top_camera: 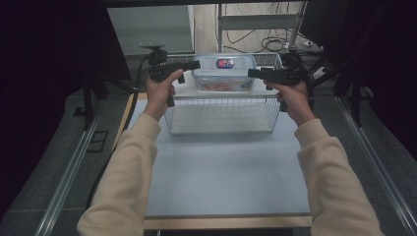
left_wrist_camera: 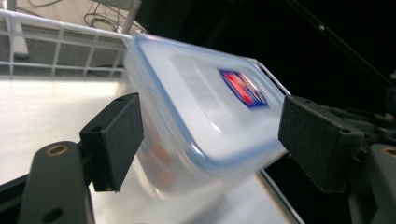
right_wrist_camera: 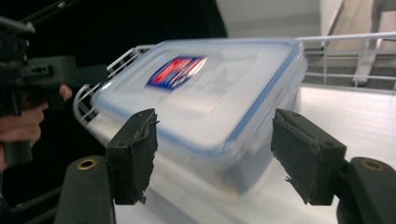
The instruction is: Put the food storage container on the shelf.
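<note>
A clear plastic container (top_camera: 224, 73) with a blue-edged lid and a red and blue label lies in the rear part of a white wire basket (top_camera: 221, 120). Something orange shows through its wall. My left gripper (top_camera: 196, 64) is at the container's left end and my right gripper (top_camera: 252, 73) at its right end, both pointing inward. In the left gripper view the container (left_wrist_camera: 205, 116) is blurred between the spread jaws of the left gripper (left_wrist_camera: 217, 140). In the right gripper view the container (right_wrist_camera: 210, 102) sits between the pads of the right gripper (right_wrist_camera: 219, 156), with a gap on each side.
The basket stands at the far end of a pale grey table (top_camera: 226, 167), whose near half is bare. Dark stands, cables and a metal frame (top_camera: 255, 22) are behind the basket. The other hand and its gripper (right_wrist_camera: 51, 70) appear past the container in the right gripper view.
</note>
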